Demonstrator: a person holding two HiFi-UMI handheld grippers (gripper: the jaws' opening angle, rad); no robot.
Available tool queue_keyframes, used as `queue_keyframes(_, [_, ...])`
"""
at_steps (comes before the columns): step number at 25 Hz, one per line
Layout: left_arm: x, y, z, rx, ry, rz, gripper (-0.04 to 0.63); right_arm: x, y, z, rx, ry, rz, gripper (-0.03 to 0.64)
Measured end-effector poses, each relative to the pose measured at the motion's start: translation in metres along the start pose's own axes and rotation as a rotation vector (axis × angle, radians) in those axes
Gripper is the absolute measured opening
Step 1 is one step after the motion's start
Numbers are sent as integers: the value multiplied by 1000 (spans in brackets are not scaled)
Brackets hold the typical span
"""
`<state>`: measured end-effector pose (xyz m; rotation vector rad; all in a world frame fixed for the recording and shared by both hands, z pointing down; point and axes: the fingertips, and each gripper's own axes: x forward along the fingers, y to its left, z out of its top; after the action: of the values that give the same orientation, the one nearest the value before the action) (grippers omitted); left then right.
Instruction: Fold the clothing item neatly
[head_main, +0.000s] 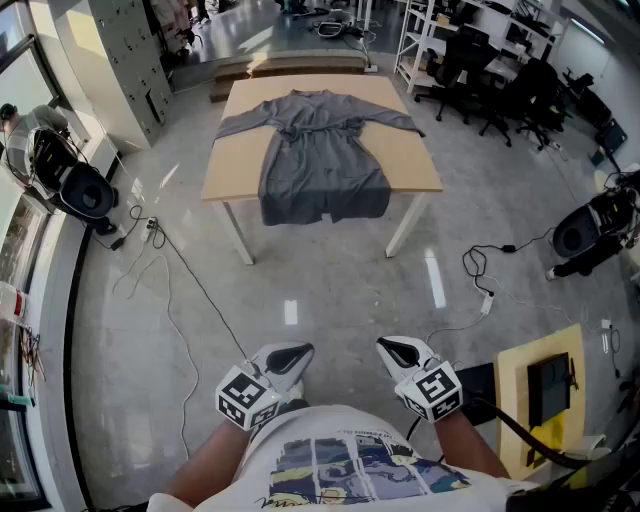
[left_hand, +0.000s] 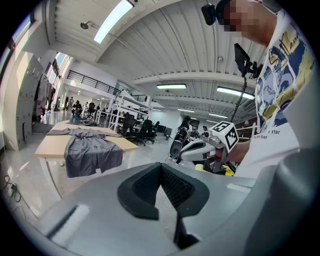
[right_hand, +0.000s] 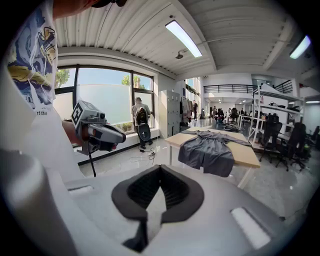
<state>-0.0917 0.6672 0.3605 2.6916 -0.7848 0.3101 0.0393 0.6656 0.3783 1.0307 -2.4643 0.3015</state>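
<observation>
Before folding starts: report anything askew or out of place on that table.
The grey garment lies spread out, sleeves wide, but its hem hangs over the near edge of the table instead of resting on top. Nothing else stands out.

Wooden table (head_main: 232, 150) mid-floor; black office chairs (head_main: 490, 80) right; grey lockers (head_main: 130, 50) left.

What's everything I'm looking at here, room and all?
garment: one, grey, spread on the table, hem over the near edge
table: one, light wood, white legs, mid-floor
office chairs: several, black, right of the table
lockers: one bank, grey, far left
cables: several, black and white, on the floor
person: one, dark backpack, by the window
left gripper: one, white, shut and empty, low left
right gripper: one, white, shut and empty, low right
</observation>
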Motion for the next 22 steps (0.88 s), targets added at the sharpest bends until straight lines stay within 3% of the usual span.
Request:
queue_keyframes(11, [-9, 62, 13, 17, -11, -33, 5, 53, -2, 30, -11, -6, -34, 3])
queue_keyframes(22, [-38, 117, 8, 14, 0, -67, 5, 102, 8, 47, 43, -7, -92, 3])
